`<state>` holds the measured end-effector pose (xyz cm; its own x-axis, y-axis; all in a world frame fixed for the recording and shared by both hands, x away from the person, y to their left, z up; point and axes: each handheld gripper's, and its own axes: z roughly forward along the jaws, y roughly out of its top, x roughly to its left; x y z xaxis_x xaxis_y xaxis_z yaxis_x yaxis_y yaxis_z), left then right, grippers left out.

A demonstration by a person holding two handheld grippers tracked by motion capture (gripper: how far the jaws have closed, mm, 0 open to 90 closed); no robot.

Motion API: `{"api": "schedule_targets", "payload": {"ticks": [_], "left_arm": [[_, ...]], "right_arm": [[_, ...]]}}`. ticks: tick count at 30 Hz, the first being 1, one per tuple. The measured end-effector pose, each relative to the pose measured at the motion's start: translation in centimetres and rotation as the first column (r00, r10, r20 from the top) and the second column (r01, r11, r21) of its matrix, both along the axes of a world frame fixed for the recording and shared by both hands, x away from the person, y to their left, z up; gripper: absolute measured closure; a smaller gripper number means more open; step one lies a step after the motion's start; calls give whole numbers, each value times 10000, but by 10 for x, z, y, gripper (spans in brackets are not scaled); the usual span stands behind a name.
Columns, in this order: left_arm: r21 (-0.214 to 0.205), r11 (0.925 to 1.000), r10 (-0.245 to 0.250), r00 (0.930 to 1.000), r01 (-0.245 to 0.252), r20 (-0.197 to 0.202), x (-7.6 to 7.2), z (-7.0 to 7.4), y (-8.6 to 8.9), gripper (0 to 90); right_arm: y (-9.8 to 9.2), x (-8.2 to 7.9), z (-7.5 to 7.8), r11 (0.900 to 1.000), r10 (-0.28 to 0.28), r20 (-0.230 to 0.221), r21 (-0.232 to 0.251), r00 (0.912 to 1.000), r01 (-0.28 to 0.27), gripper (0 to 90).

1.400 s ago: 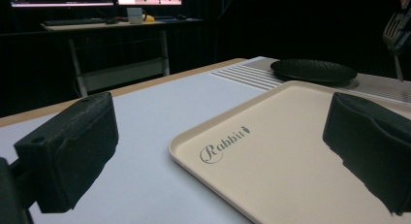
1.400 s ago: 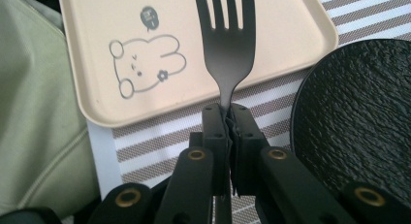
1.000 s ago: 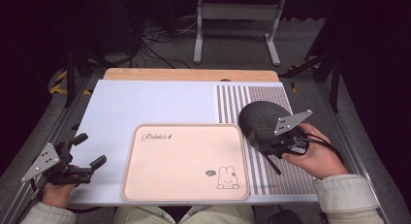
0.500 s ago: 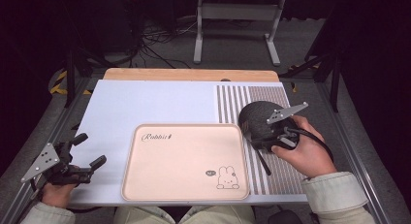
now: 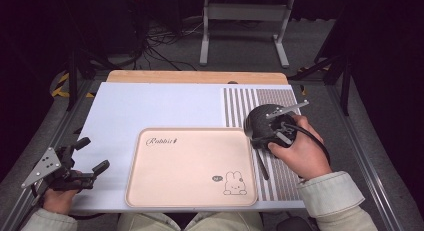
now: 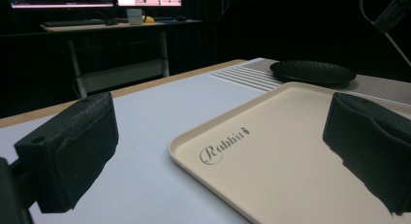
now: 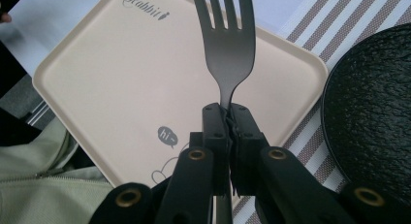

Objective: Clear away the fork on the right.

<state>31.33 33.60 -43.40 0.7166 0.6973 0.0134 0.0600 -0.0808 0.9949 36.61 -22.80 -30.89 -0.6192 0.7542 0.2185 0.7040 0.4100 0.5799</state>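
Dark fork (image 7: 229,44) clamped by its neck in the right hand-held gripper (image 7: 228,118), tines over the tray's (image 5: 190,191) right edge, black plate (image 7: 373,112) just beside on the striped mat (image 5: 280,98), left hand-held gripper (image 5: 87,158) open, near the tabletop's (image 5: 150,103) front-left corner

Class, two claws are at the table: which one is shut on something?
The right claw, clamped on the dark fork above the tray; the left claw stands open, holding nothing.

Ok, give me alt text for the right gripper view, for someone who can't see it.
The right gripper is shut on the neck of a dark fork, tines pointing away over a beige tray printed "Rabbit". A black textured plate sits beside the tray on a striped mat.
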Motion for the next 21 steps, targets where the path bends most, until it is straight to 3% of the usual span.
{"api": "schedule_targets", "payload": {"ticks": [11,21], "left_arm": [[-4,10000,14,10000,-14,16,0,0,0,1],[-1,10000,5,10000,-5,46,0,0,0,1]], "right_arm": [[12,8,-6,9972,-736,-500,60,9960,740,875],[18,16,-14,9848,-1725,-1137,3,9784,1736,875]]}}
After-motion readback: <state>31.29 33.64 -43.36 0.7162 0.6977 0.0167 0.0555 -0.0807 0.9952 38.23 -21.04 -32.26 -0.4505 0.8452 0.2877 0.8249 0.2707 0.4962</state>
